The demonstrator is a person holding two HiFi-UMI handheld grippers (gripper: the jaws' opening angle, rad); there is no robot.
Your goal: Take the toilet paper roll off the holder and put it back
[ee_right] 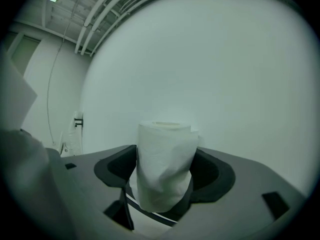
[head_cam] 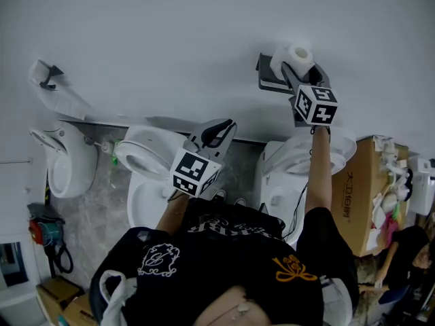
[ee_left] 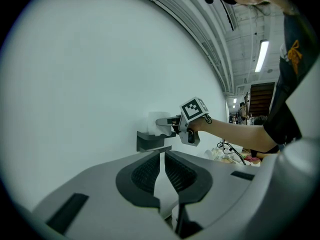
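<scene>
A white toilet paper roll (head_cam: 297,56) stands upright between the jaws of my right gripper (head_cam: 293,70), which is shut on it. In the right gripper view the roll (ee_right: 165,164) is pinched in at the sides by the pads. It hangs right at the dark grey holder (head_cam: 269,80) fixed to the white wall. The left gripper view shows the roll (ee_left: 156,123) just above the holder (ee_left: 151,142). My left gripper (head_cam: 219,130) is held lower and to the left, over a toilet. Its jaws (ee_left: 162,170) are nearly together with nothing between them.
Two white toilets (head_cam: 146,153) (head_cam: 292,165) stand below the wall, with a urinal (head_cam: 64,165) at the left. A cardboard box (head_cam: 363,195) with clutter stands at the right, and a person crouches by it at the lower right.
</scene>
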